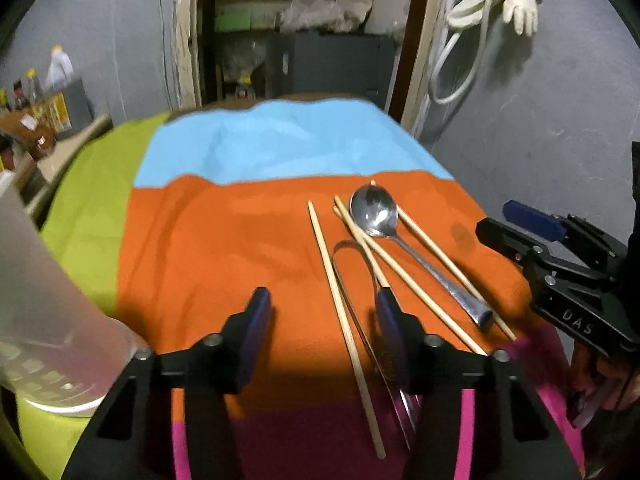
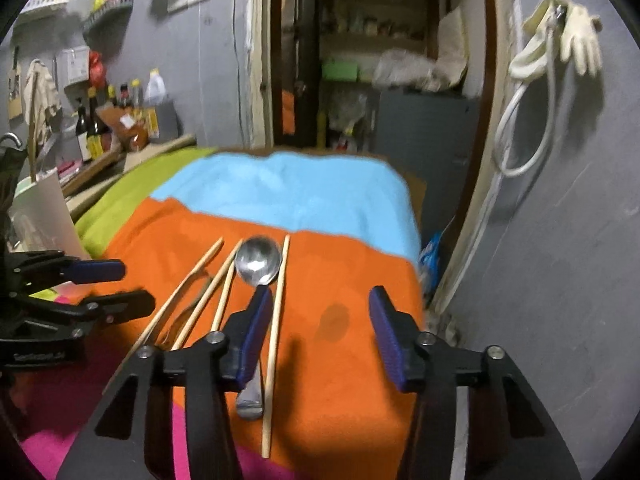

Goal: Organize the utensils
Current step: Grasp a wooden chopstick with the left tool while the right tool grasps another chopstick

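Both tongs hover low over the desk with its orange, blue and green cloth (image 1: 224,240). The left tongs (image 1: 320,340) stand apart, nothing between them. The right tongs (image 2: 320,332) are parted too, gripping nothing. The shiny metal spoon (image 1: 376,210) lies among four pale wooden chopsticks (image 1: 344,308) on the orange patch; a second metal utensil (image 1: 348,268) beneath looks blurred, perhaps a fork.

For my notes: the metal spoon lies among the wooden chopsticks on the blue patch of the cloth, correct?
Not quite: the metal spoon lies among the wooden chopsticks on the orange patch, not the blue patch beyond it, as the left wrist view shows.
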Demonstrator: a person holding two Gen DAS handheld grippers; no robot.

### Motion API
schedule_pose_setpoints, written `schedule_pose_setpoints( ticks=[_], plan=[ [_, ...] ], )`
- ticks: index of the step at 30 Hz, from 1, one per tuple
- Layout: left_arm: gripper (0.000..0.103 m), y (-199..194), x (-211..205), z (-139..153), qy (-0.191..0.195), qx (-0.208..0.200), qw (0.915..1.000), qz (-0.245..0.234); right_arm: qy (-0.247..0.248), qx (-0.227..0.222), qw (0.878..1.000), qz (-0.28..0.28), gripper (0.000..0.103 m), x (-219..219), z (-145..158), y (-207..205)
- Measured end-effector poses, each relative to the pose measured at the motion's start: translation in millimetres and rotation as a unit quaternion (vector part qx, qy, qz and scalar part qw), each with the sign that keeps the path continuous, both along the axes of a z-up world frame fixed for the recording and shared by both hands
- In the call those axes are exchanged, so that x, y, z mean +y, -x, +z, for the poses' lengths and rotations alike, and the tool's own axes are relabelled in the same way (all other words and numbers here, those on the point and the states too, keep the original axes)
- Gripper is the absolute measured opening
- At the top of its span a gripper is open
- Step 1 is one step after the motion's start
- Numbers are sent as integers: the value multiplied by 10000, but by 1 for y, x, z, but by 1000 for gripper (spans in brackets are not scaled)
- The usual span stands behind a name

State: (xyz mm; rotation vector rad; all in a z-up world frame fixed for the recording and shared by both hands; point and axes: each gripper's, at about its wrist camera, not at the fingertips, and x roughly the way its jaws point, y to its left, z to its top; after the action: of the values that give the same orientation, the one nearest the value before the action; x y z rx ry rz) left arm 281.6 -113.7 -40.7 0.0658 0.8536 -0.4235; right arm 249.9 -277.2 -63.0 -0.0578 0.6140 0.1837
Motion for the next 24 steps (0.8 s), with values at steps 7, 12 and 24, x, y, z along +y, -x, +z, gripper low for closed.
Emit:
schedule_pose_setpoints(
  ticks=[7, 12, 24],
  plan=[
    [27, -12, 3, -11, 149, 405, 9991, -52, 42, 304, 9993, 206, 35, 6, -8, -11],
    [20, -17, 7, -13, 190, 551, 9983, -29, 70, 456, 9986, 252, 34, 6, -13, -15],
    [15, -9, 20, -8, 305, 647, 9974, 30, 173, 618, 9972, 379, 29, 13, -17, -20]
  ],
)
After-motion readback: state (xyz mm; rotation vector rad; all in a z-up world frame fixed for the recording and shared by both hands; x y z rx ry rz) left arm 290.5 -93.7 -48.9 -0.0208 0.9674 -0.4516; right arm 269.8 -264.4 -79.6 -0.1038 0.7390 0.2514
